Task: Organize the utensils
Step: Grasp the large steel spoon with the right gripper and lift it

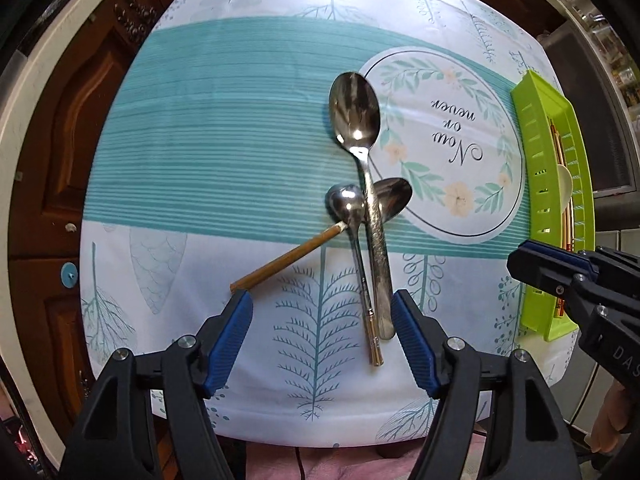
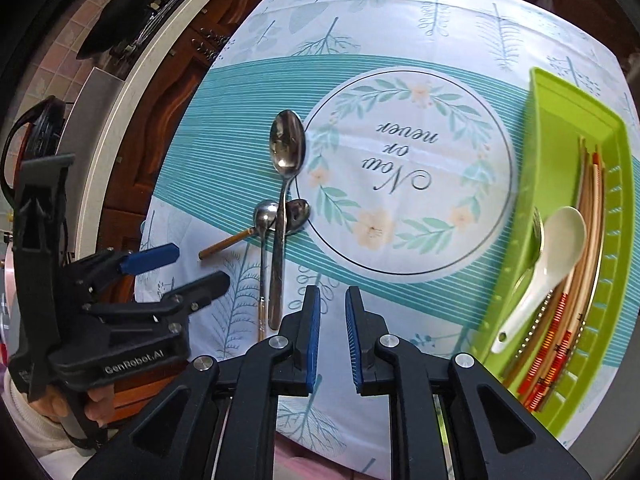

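While both claws hang over the table: nothing is held in either one.
Left claw (image 1: 322, 322): fingers spread wide, low over the cloth, its blue pads (image 1: 232, 332) straddling the handle ends of the loose spoons; it pinches nothing.
Right claw (image 2: 333, 336): fingers a narrow gap apart, nothing between them, hovering between the loose cutlery and the tray.
Large spoon (image 1: 362, 160): steel, bowl up, lying lengthwise on the table (image 1: 200, 140), its handle crossing the others.
Small spoon (image 1: 352, 236): just left of the large one, with a gold-tipped handle.
Third spoon (image 1: 394, 198): only its bowl shows, tucked under the large spoon's handle on the right.
Chopstick (image 1: 286, 260): single, brown, lying slantwise, its pale tip touching the small spoon's bowl.
Green tray (image 2: 560, 120): at the table's right edge, well apart from the spoons.
Tray contents: a white ceramic spoon (image 2: 548, 256), a fork (image 2: 534, 240) beside it, and several chopsticks (image 2: 588, 240) along the far wall.
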Motion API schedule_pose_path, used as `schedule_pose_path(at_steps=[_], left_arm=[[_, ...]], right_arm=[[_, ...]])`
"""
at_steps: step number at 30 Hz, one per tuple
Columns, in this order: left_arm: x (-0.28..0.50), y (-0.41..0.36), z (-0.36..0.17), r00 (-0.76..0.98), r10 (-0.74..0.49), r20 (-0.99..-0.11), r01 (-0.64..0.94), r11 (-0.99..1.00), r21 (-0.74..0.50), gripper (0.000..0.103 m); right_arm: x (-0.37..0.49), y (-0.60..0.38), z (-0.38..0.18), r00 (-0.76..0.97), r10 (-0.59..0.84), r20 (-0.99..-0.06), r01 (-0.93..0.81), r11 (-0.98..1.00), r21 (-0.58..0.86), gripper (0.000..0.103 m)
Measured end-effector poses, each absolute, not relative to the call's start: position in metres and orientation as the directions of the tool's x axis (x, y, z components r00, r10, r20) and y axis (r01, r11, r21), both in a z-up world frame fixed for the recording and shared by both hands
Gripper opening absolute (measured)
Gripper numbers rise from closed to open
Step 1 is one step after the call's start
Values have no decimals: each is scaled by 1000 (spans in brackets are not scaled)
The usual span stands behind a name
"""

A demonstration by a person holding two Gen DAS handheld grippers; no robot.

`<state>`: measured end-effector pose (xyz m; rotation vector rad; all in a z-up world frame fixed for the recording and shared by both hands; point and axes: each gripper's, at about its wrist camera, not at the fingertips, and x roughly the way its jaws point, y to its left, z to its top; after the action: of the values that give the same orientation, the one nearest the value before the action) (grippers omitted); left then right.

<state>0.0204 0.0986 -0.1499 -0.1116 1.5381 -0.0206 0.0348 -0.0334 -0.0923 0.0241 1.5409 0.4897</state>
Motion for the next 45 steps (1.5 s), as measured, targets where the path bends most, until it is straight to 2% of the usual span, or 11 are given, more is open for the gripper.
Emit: schedule_pose_path(at_steps=[12,22,27,37,45], left_arm=[[1,119,-169,19,-131,-991,-54,990,-131,70],[-5,135,-183,21,-266,-964,-123,956,-267,70],[-3,135,-180,45,-274,-961,-119,953,-277,70],[3,140,-182,48,-293,-955,-131,946,-297,70],[1,153,-179,68,-301,-951,-164,937,-308,70]], right_arm=[[32,1,-111,-69,330,-941,-355,874,332,14],[59,30,-119,-50,363,-931,-361,862,356,14],[80,47,-130,-40,362,-931,-366,862,351,14],[108,82,-161,-60,305,-950,-390,869,304,13],[102,111,-166,-29,141,-990,-470,872,139,13]])
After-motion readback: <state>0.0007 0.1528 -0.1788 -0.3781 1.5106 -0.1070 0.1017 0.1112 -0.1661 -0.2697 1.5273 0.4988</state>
